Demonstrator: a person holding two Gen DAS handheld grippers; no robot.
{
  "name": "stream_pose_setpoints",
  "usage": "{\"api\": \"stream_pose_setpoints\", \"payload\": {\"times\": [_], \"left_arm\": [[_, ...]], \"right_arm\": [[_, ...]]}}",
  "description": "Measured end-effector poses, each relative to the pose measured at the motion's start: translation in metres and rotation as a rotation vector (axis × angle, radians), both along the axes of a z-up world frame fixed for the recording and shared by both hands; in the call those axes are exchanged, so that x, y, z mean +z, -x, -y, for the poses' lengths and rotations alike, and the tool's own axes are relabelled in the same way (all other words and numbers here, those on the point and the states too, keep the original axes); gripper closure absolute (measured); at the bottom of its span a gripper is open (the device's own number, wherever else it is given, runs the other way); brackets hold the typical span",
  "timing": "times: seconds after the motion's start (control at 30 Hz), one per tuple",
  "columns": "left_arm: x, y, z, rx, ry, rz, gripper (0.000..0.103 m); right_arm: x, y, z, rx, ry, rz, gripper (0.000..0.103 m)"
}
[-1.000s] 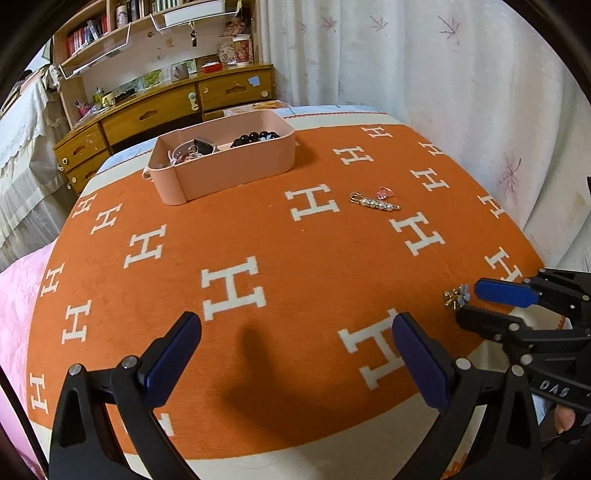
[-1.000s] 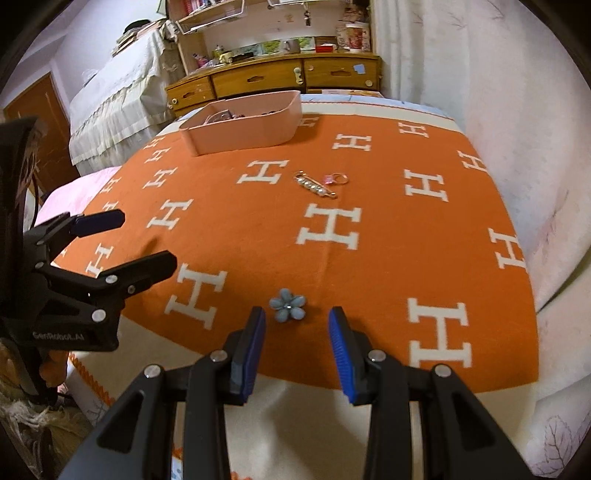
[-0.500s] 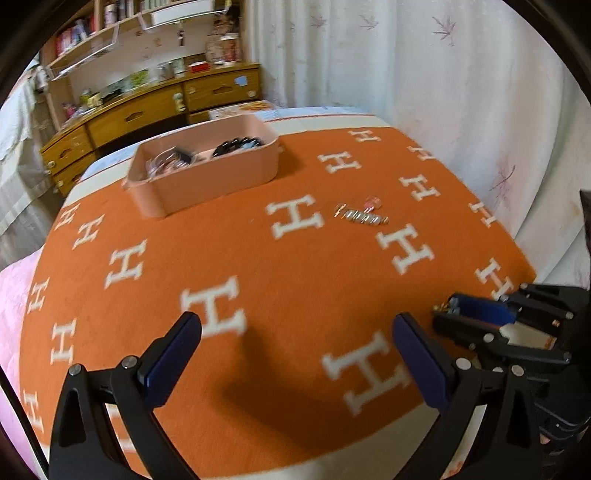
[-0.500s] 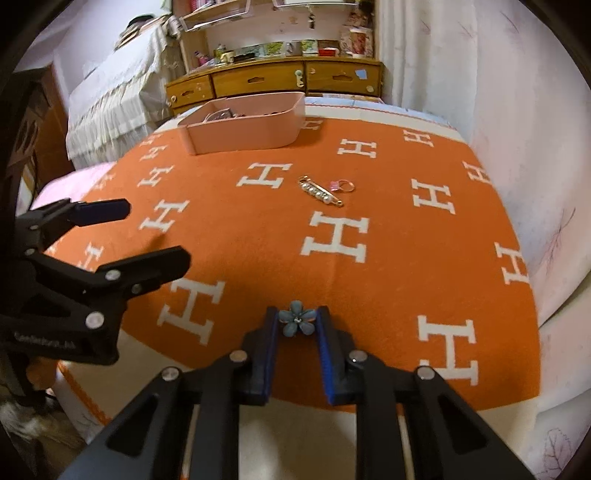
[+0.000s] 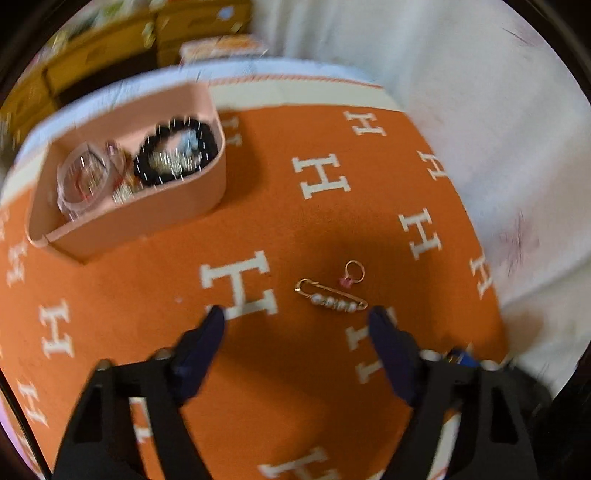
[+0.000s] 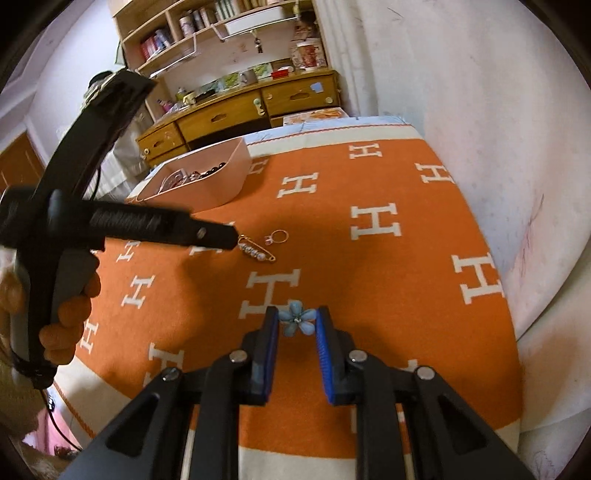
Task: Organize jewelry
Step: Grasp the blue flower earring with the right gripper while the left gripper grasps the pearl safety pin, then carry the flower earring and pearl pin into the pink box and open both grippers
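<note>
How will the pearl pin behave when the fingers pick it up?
The pin looks thin and flat on the blanket, so probably light but hard to get under. Its wire frame seems stiff. The smooth pearls may slip between the pads.

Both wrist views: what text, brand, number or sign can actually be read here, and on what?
"H": white letter repeated across the orange blanket.
Left tool: print on its black body, blurred, unreadable.
Shelf jars and boxes: labels too small to read.
Pink box, pearl pin, ring, blue flower: no text.
</note>
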State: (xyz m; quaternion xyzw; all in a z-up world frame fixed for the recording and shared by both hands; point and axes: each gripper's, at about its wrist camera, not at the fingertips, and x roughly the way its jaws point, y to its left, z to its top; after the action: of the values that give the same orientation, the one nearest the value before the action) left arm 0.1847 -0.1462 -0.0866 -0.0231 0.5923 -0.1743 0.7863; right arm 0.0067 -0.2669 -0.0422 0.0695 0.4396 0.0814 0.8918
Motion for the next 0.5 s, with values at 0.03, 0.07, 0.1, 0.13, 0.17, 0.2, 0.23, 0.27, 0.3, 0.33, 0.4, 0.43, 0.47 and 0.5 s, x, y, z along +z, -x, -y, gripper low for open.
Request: {"api": "stream_pose_setpoints", "payload": {"times": [0.03,0.07,0.1,0.13,0.17,0.2,0.23,0.27,0.3,0.33,0.4,0.43,0.47,0.5], "left_arm": [[-0.005,-0.004,0.002,0.027,0.017,-0.042,0.046],[-0.009,-0.006,0.003,0.047,0.021,-0.069,0.05],[-0.013,-0.008,0.005,0.062,0.022,-0.089,0.053],[-0.017,-0.009,0.007,0.081,0.022,-0.112,0.054],[-0.016,-0.008,0.01,0.096,0.013,-0.098,0.054],[-0.015,-0.008,0.011,0.103,0.007,-0.095,0.054],[-0.016,-0.008,0.014,0.112,0.009,-0.102,0.054],[-0.017,-0.009,0.016,0.12,0.0,-0.108,0.054],[-0.017,-0.009,0.018,0.127,-0.016,-0.1,0.055],[-0.017,-0.009,0.022,0.125,-0.044,-0.093,0.058],[-0.017,-0.009,0.029,0.123,-0.105,-0.082,0.067],[-0.016,-0.012,0.032,0.117,-0.131,-0.082,0.073],[-0.017,-0.012,0.036,0.1,-0.149,-0.087,0.074],[-0.017,-0.012,0.038,0.086,-0.161,-0.09,0.079]], "right_arm": [[-0.001,0.0,0.002,-0.003,-0.014,-0.003,0.083],[-0.002,0.0,0.004,-0.004,-0.024,-0.005,0.083],[-0.002,0.0,0.005,-0.004,-0.032,-0.005,0.083],[-0.002,0.0,0.006,-0.004,-0.041,-0.004,0.083],[-0.002,0.0,0.007,-0.004,-0.044,-0.003,0.083],[-0.001,0.002,0.008,-0.004,-0.046,0.004,0.083],[0.0,0.003,0.01,-0.005,-0.05,0.01,0.083],[0.0,0.002,0.011,-0.006,-0.054,0.012,0.083],[0.001,0.003,0.013,-0.008,-0.062,0.015,0.083],[0.001,0.003,0.015,-0.009,-0.07,0.016,0.083],[0.001,0.004,0.017,-0.013,-0.077,0.017,0.083],[0.001,0.005,0.019,-0.015,-0.082,0.019,0.083],[0.001,0.006,0.02,-0.019,-0.084,0.02,0.083],[0.0,0.006,0.022,-0.027,-0.091,0.019,0.083]]}}
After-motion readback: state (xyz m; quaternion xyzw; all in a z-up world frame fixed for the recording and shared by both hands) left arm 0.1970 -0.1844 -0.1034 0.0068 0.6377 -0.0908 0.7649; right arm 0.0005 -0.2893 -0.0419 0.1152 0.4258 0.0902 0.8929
